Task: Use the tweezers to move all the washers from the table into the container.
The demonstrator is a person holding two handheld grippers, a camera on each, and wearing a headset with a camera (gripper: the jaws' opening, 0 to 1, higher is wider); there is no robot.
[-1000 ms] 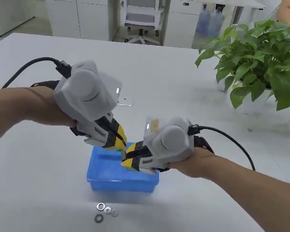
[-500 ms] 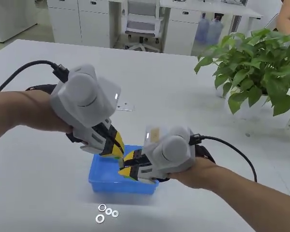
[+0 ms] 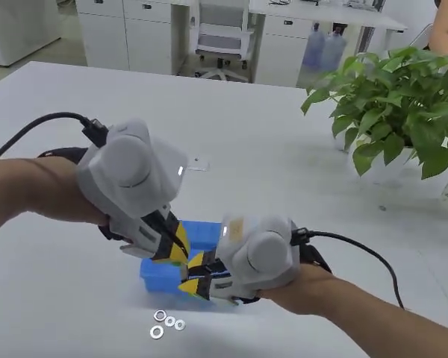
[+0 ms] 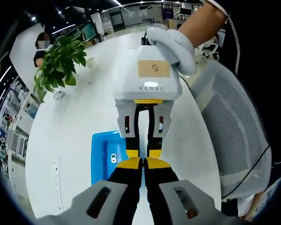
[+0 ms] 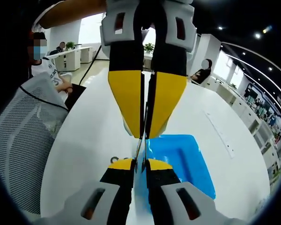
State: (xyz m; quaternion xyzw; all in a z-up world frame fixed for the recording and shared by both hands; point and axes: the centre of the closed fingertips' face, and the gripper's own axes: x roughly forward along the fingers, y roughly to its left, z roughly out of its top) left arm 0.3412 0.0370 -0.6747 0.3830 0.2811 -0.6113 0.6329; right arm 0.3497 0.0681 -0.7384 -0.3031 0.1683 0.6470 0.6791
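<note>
The white desk (image 3: 284, 164) carries a blue container (image 3: 200, 233) near its front edge, with four washers (image 3: 168, 324) lying just in front of it. A potted plant (image 3: 392, 104) stands well apart at the right, and a small flat strip (image 3: 196, 162) lies farther back.

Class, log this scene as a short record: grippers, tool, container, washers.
left gripper: fingers closed on the tweezers
right gripper: tip to tip with the left, fingers closed on the same tweezers
container: blue, beneath both grippers
washers: four on the table, beside the container
</note>
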